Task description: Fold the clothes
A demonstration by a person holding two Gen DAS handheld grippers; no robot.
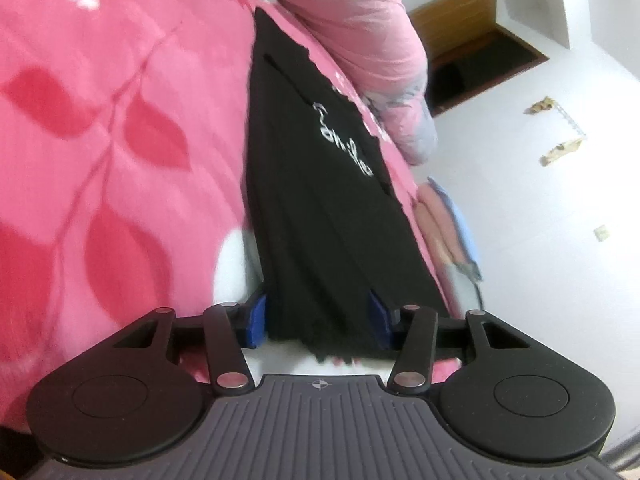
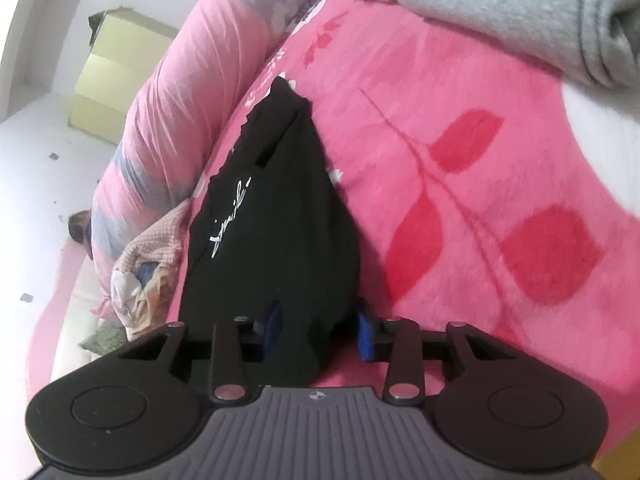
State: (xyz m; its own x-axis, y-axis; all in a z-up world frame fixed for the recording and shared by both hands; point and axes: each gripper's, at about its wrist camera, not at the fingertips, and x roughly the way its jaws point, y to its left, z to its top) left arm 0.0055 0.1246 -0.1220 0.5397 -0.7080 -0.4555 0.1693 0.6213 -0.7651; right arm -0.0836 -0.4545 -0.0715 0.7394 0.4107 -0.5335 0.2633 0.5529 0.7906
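Left gripper [image 1: 320,324]: blue pads [image 1: 259,322] set apart, a gathered edge of the black T-shirt [image 1: 316,208] between them; whether they pinch the cloth cannot be told.

Black T-shirt: lies on the pink leaf-print blanket [image 1: 120,152] covering the bed, long axis running away from both grippers, narrowing toward the far end. White script lettering [image 1: 344,140] faces up, running along that axis.

Rolled pink quilt [image 1: 360,28]: just beyond the shirt's far side, against the white wall [image 1: 540,220].

Right gripper [image 2: 320,334]: blue pads [image 2: 365,338] apart, shirt edge [image 2: 296,340] bunched between them; grip likewise unclear.

Grey blanket [image 2: 520,20]: folded, upper right of right wrist view.
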